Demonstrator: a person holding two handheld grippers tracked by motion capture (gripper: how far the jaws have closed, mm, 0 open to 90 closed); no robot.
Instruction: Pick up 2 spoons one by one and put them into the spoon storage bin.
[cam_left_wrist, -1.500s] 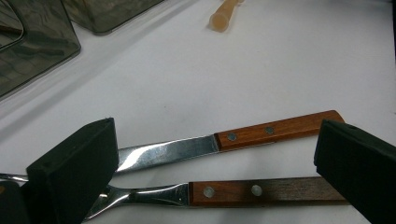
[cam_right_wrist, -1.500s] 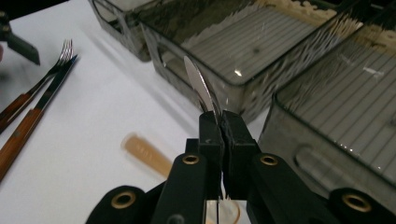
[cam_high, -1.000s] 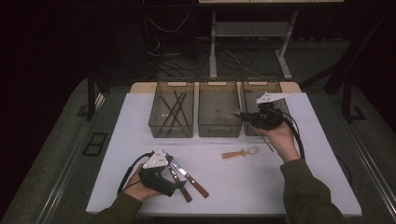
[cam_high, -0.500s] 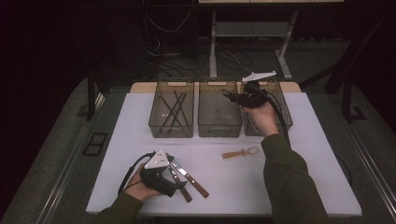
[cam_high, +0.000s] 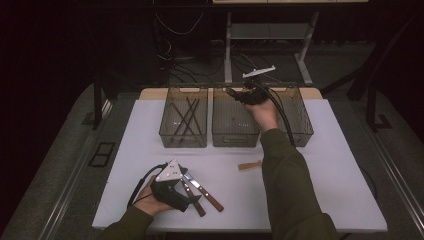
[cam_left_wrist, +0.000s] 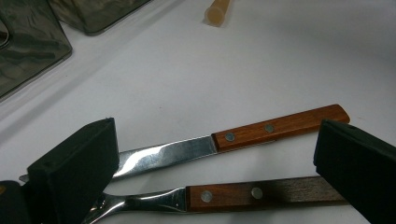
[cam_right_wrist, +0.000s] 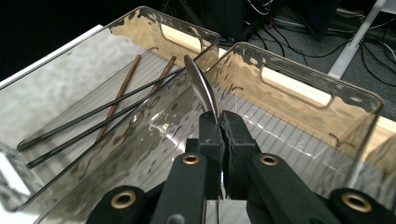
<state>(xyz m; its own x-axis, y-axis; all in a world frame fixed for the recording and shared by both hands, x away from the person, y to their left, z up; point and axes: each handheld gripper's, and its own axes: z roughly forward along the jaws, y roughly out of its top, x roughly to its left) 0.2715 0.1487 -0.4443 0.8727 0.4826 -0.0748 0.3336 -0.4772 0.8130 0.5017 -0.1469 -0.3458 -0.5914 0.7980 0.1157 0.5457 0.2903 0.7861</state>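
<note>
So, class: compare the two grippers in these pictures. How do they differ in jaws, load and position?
The left gripper has its jaws open; the right gripper is shut on a metal spoon. The left gripper sits low at the table's near edge, over two wooden-handled utensils; the right gripper is raised over the middle bin. Both have black jaws.

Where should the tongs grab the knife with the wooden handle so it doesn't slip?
Grab the knife by its wooden handle, coming straight down from above. It lies flat on the table, and the handle is thicker and less slick than the blade.
</note>
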